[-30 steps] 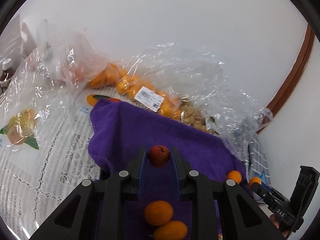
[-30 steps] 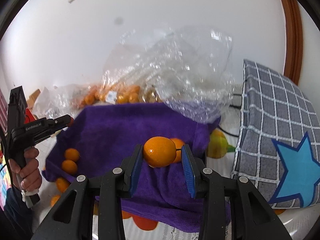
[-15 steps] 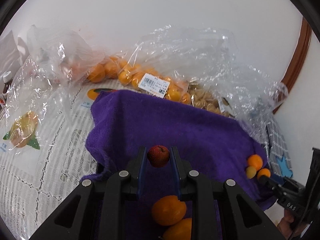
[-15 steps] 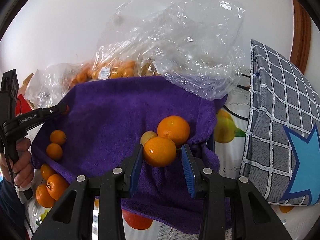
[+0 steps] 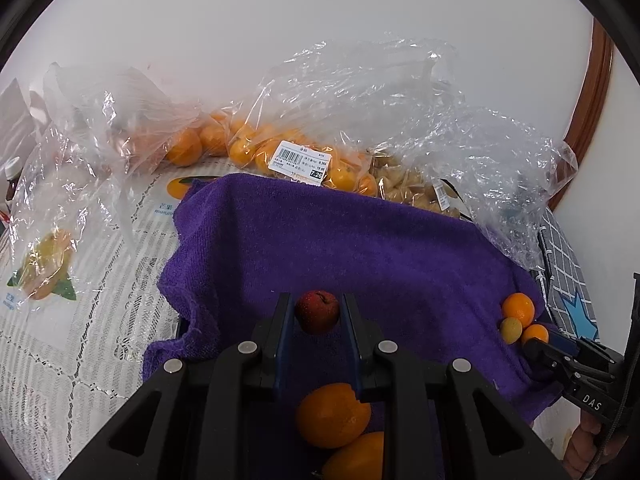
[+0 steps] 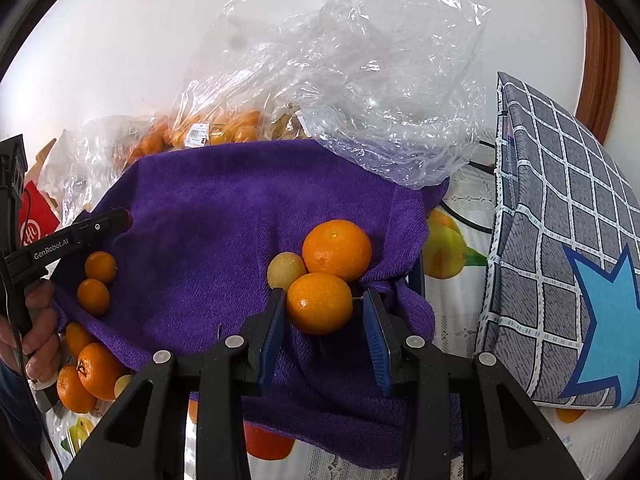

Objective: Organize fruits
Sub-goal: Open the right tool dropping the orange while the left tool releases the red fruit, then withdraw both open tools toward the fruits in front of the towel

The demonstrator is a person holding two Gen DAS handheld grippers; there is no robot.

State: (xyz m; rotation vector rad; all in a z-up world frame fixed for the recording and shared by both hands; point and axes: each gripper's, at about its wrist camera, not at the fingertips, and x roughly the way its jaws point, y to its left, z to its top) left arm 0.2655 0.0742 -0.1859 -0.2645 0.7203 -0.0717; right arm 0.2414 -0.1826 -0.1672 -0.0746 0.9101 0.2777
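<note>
Nearest, the left gripper (image 5: 318,312) is clamped on a small red fruit (image 5: 317,311), and the right gripper (image 6: 323,307) pinches a mandarin (image 6: 319,303) resting on the purple towel (image 6: 208,216). Several fruits already lie sorted there; behind, bagged mandarins (image 5: 256,148) remain, so much work is left.

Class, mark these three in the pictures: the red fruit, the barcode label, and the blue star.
red fruit (image 5: 317,311), left wrist view, middle of its skin.
barcode label (image 5: 301,165), left wrist view, centre of the sticker.
blue star (image 6: 608,322), right wrist view, star's middle.
</note>
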